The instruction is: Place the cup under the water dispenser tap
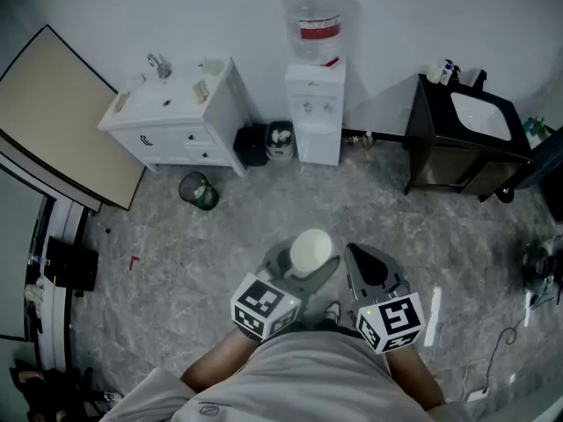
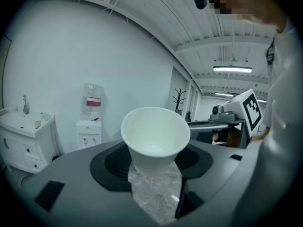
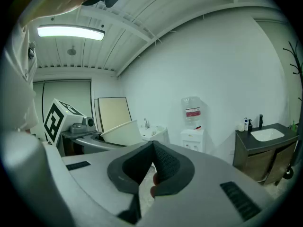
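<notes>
A white paper cup (image 1: 310, 251) sits upright between the jaws of my left gripper (image 1: 303, 266), which is shut on its lower wall. In the left gripper view the cup (image 2: 155, 138) fills the middle, empty inside, with the left gripper (image 2: 154, 162) round its base. The white water dispenser (image 1: 315, 111) with a clear bottle on top stands against the far wall, well away from the cup; it also shows small as the dispenser (image 2: 90, 126). My right gripper (image 1: 369, 269) hangs beside the left one, pads together, holding nothing. The right gripper (image 3: 152, 163) sees the cup (image 3: 120, 132) to its left.
A white sink cabinet (image 1: 176, 112) stands left of the dispenser, with a black bin (image 1: 252, 145) and a small white bin (image 1: 280, 139) between them. A green wastebasket (image 1: 199, 190) sits on the marble floor. A black vanity (image 1: 466, 143) stands at the right. A beige board (image 1: 53, 112) leans at left.
</notes>
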A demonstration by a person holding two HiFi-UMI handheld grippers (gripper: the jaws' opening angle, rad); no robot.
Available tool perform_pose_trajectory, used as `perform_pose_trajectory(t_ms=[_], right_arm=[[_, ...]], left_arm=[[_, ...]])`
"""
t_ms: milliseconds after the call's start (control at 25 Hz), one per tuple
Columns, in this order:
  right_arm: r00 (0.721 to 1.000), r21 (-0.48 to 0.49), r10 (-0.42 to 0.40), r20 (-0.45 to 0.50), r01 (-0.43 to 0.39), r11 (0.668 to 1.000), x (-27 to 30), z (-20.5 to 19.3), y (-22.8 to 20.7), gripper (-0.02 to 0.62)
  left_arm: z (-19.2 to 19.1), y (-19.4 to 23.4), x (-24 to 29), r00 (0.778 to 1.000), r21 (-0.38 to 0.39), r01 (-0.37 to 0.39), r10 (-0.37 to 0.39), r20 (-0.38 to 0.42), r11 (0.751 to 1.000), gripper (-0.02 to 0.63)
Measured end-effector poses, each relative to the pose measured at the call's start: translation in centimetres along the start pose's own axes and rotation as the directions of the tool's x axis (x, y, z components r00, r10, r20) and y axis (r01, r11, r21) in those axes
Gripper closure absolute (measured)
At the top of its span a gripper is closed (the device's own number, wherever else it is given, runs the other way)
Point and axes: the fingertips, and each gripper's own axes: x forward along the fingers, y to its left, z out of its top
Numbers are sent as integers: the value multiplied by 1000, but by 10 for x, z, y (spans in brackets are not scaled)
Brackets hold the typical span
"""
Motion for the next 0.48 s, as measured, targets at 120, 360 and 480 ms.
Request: perform_pose_trajectory(t_ms=[120,360,480], right_arm=[[999,-34,3,38,-1,999,11,8,-18,581],[999,-25,2,43,-1,1000,18,0,-36,583],[998,-17,40,43,-39,999,19,-4,-43,581]], left_arm=[[9,9,19,999,38,-3,2,32,999,344],[5,14,37,1000,42,-14,13,27,999,344],[-1,14,47,1000,36,-22,21,15,999,344]])
